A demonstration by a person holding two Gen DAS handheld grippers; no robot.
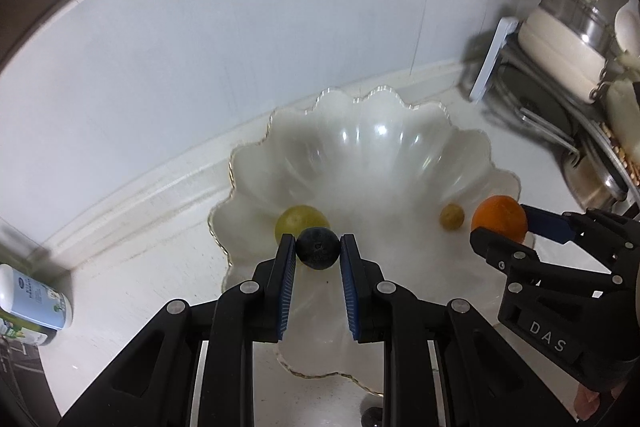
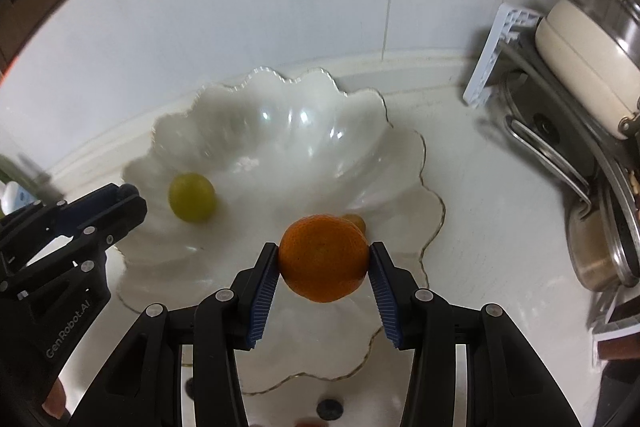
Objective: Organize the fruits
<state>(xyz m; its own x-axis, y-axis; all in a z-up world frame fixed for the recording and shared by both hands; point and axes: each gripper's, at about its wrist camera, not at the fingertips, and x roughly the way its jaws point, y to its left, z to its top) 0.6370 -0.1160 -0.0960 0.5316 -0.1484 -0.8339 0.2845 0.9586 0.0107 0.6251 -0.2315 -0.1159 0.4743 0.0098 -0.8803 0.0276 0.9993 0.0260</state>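
Note:
A white scalloped bowl (image 1: 360, 147) (image 2: 280, 131) stands on the pale counter against the wall. My left gripper (image 1: 318, 251) is shut on a small dark round fruit (image 1: 318, 249) above the bowl's near left side. My right gripper (image 2: 324, 263) is shut on an orange (image 2: 324, 261) (image 1: 500, 221) over the bowl's near right rim. A green round fruit (image 1: 298, 223) (image 2: 192, 197) lies in the bowl at the left. A small yellowish fruit (image 1: 452, 215) (image 2: 356, 219) lies in it at the right, mostly hidden behind the orange in the right wrist view.
Pots, lids and a cream pan (image 2: 580, 75) crowd a rack at the right, with a white plastic stand (image 2: 492, 59) beside them. A labelled bottle (image 1: 36, 297) lies at the left edge. A small dark fruit (image 2: 330, 409) sits on the counter in front of the bowl.

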